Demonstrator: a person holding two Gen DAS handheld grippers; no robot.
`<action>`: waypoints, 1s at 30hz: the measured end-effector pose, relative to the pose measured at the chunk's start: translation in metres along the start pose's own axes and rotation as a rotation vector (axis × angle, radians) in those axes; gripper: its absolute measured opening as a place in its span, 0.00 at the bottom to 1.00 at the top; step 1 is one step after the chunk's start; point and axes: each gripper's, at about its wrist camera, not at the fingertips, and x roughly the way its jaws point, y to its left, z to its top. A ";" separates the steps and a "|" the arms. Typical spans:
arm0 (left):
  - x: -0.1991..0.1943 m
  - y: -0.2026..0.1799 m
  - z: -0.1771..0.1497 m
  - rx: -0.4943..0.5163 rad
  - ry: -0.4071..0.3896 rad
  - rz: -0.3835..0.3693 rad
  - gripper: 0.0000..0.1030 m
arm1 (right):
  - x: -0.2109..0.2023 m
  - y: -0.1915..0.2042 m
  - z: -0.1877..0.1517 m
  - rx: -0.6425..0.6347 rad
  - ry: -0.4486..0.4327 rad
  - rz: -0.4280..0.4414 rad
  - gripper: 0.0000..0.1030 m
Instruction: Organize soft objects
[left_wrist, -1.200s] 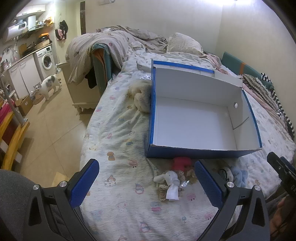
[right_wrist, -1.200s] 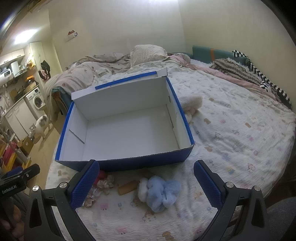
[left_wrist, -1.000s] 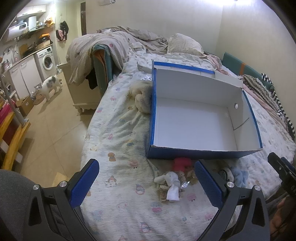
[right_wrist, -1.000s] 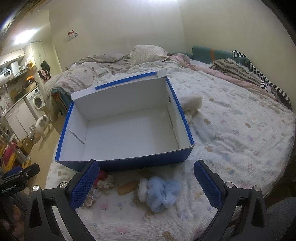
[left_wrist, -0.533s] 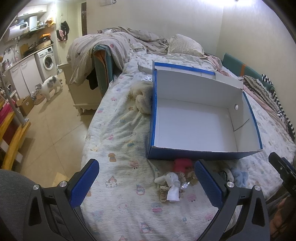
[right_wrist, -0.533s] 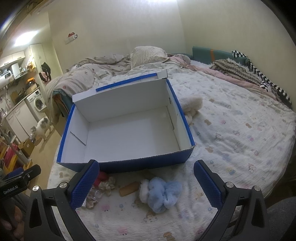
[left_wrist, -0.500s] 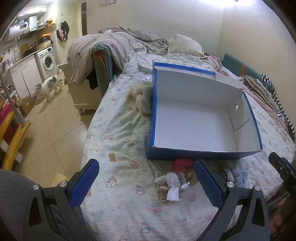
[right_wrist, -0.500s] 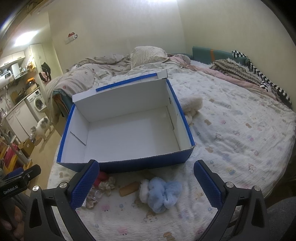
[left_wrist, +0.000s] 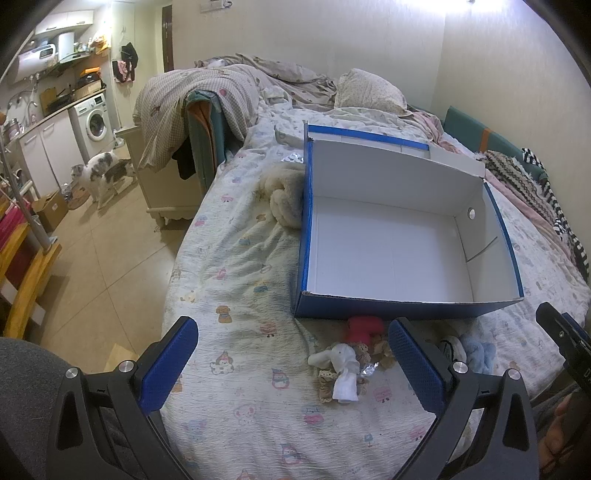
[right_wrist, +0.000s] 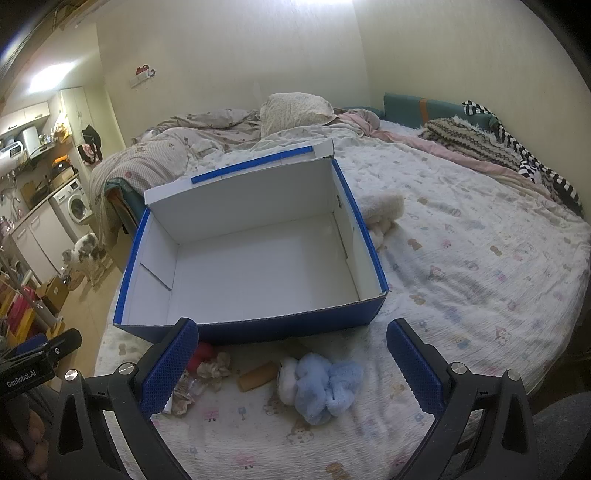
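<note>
While both of my tools hang above the near edge of the bed (left_wrist: 229, 266), nothing has gone into the blue cardboard box with the white interior (right_wrist: 258, 266); its floor is bare, so I judge the task not yet begun in substance.

Left to right along the near edge of the bed:
- Left gripper (left_wrist: 291, 354): blue-padded fingers spread wide, holding nothing, above the sheet.
- Small white cloth toy tangled with lace-trimmed scraps (left_wrist: 341, 365), lying between the left fingers, just short of the box's near wall.
- Small red plush piece (left_wrist: 364, 326), touching or almost touching that near wall; I cannot tell which.
- Tan cork-like cylinder (right_wrist: 258, 374), on the sheet, right of the scraps.
- Fluffy pale-blue and white plush bundle (right_wrist: 321, 380), nearest the right gripper.
- Right gripper (right_wrist: 291, 360): fingers likewise released and empty, framing the bundle.

A cream fleecy lump (left_wrist: 286, 199) lies against the box's outer side wall, toward the far end.

Left to do, by my reading: everything soft on the sheet must go into the box.
</note>
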 end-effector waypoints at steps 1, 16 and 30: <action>0.000 0.000 0.000 0.000 0.000 0.001 1.00 | 0.001 0.000 0.000 0.000 -0.001 0.000 1.00; 0.000 0.000 0.000 0.000 -0.002 0.001 1.00 | -0.002 0.000 0.002 -0.004 -0.001 -0.001 1.00; 0.000 -0.001 0.002 0.004 -0.002 0.007 1.00 | -0.002 0.001 0.002 -0.001 -0.001 -0.001 1.00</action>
